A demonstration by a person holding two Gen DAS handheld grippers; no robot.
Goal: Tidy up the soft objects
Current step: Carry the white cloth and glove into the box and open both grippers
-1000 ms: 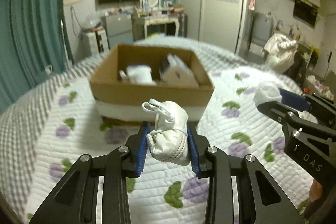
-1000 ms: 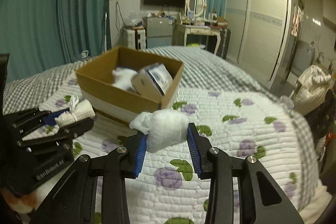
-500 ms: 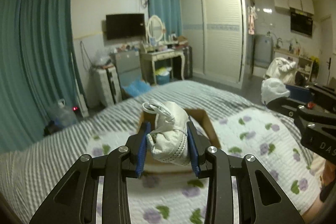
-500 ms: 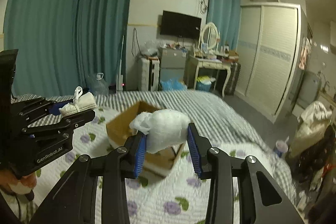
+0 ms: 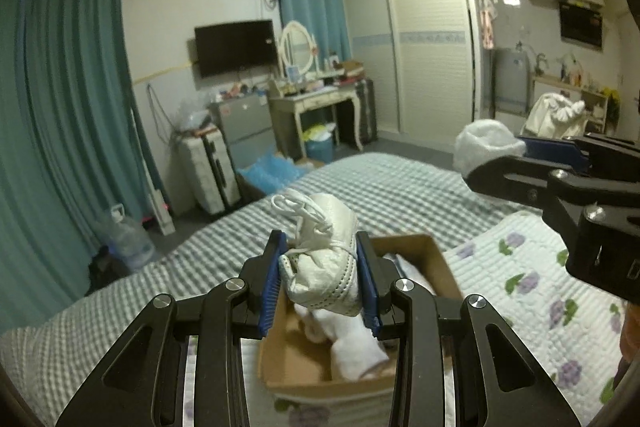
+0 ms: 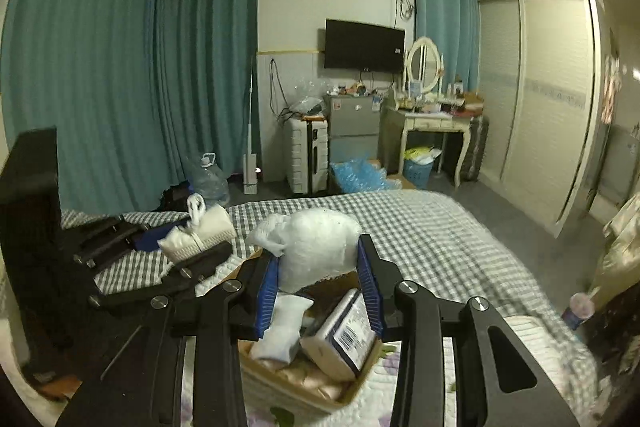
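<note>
While both grippers are hanging above the bed [image 5: 400, 187], each one is pinching a soft item over the cardboard box [image 5: 438, 261].

Left wrist view, left to right: teal curtain [image 5: 68, 131] is filling the far left edge, a water jug [image 5: 128, 239] is sitting on the floor below it. Left gripper [image 5: 320, 279] is clamping a white folded mask [image 5: 326, 259] between its blue pads, ear loops sticking up at the top. Directly under it the box is sitting open on the bed, with a white rolled cloth [image 5: 356, 343] lying inside. Right gripper [image 5: 516, 159] is entering from the right edge, squeezing a white fluffy wad [image 5: 484, 147].

Right wrist view, left to right: left gripper [image 6: 192, 247] is showing at the left with the mask in its pads. Right gripper [image 6: 318, 279] is gripping the wad [image 6: 316, 247] above the box [image 6: 296, 383]. Inside the box, a white cloth [image 6: 284, 327] is lying on the left and a barcoded pack [image 6: 346, 335] is leaning tilted just beside it on the right.
</note>
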